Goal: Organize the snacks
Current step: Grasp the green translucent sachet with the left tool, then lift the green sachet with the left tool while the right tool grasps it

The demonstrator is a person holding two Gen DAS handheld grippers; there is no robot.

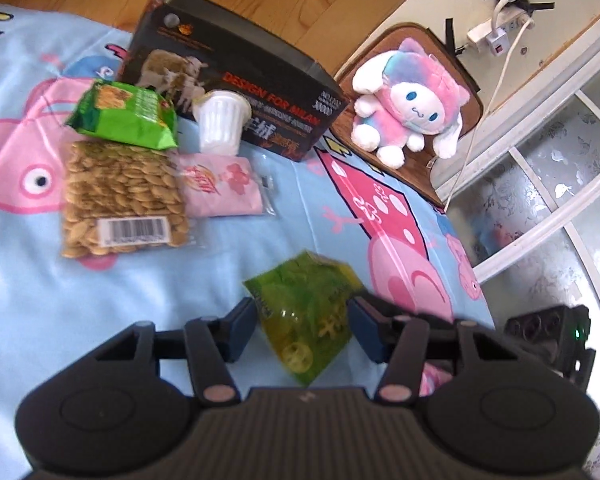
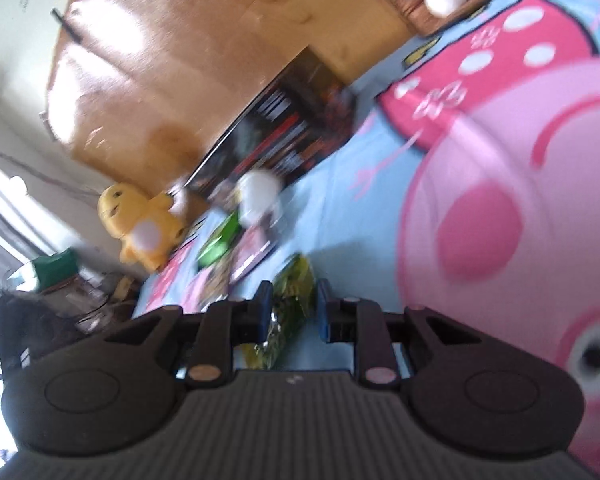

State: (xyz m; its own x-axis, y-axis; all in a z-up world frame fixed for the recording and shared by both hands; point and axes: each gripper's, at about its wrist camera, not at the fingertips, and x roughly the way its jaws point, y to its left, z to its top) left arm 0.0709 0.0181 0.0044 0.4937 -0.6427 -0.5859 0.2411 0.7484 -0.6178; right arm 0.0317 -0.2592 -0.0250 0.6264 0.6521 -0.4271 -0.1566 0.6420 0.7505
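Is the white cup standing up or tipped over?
Tipped. The white cup leans back against the black box, its base toward the camera.

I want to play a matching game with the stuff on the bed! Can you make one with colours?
Things:
1. snack packet leaning on the box
2. cup
3. plush toy on the wooden stool
4. bag of seeds

Colours:
A. white
B. tan
C. green
D. pink, blue and white

Pairs: 1-C, 2-A, 3-D, 4-B
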